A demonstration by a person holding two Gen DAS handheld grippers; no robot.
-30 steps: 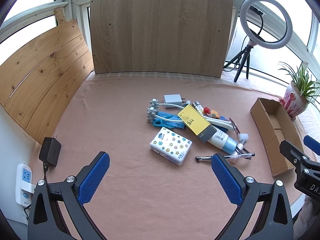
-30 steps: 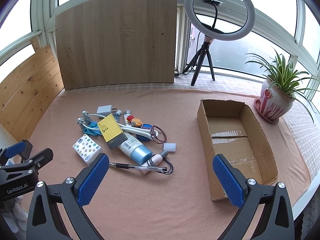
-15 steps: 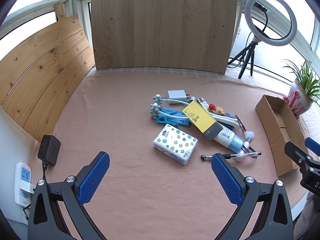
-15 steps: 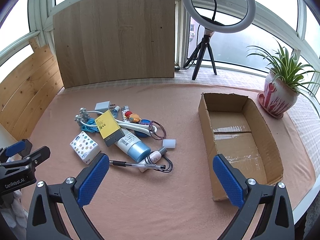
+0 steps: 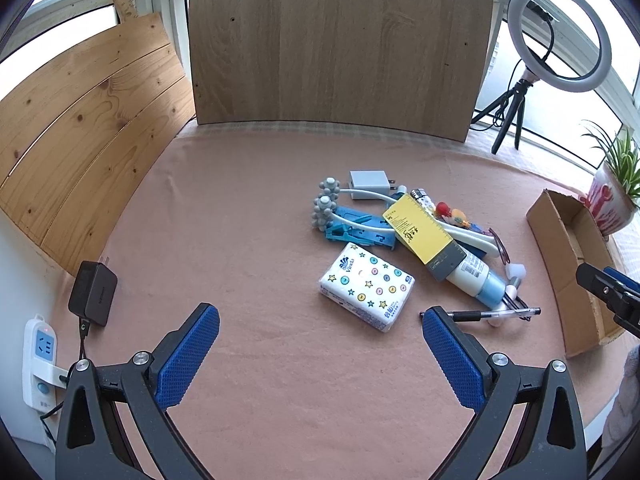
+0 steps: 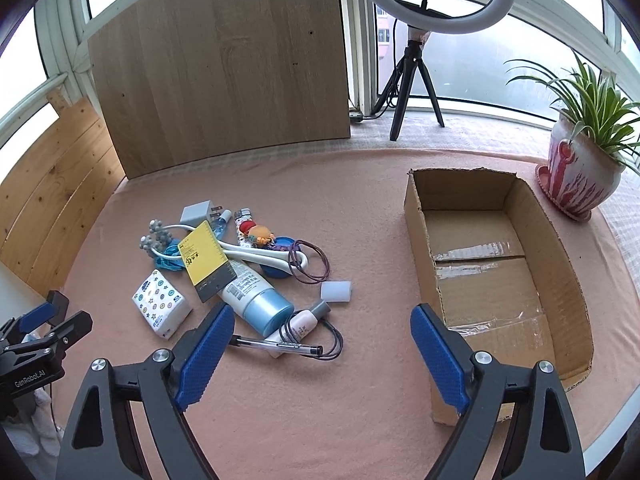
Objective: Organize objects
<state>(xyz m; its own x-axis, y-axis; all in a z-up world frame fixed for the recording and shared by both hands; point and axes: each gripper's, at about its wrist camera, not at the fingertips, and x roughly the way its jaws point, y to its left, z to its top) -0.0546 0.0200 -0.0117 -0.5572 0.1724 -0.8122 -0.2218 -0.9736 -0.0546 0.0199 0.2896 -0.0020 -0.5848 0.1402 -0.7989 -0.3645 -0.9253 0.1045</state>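
Note:
A heap of small items lies on the pink cloth: a star-printed tissue pack (image 5: 366,285) (image 6: 161,303), a yellow ruler card (image 5: 425,232) (image 6: 205,257), a white and blue tube (image 6: 256,297), a pen (image 6: 276,345) (image 5: 484,313), a white massager (image 5: 360,216), a grey charger (image 5: 368,181), hair ties (image 6: 310,261). An empty cardboard box (image 6: 492,268) (image 5: 560,264) stands to their right. My left gripper (image 5: 320,350) hangs open, short of the tissue pack. My right gripper (image 6: 322,348) has its jaws closing just before the pen, nothing between them.
A wooden board (image 5: 336,44) leans at the back and slats (image 5: 80,128) line the left side. A ring light on a tripod (image 6: 424,20) and a potted plant (image 6: 580,160) stand behind the box. A power strip (image 5: 40,360) with a black adapter (image 5: 93,293) sits at the left edge.
Both grippers have drifted down and toward the heap, which now looks larger. The right gripper's fingers stand closer together than before.

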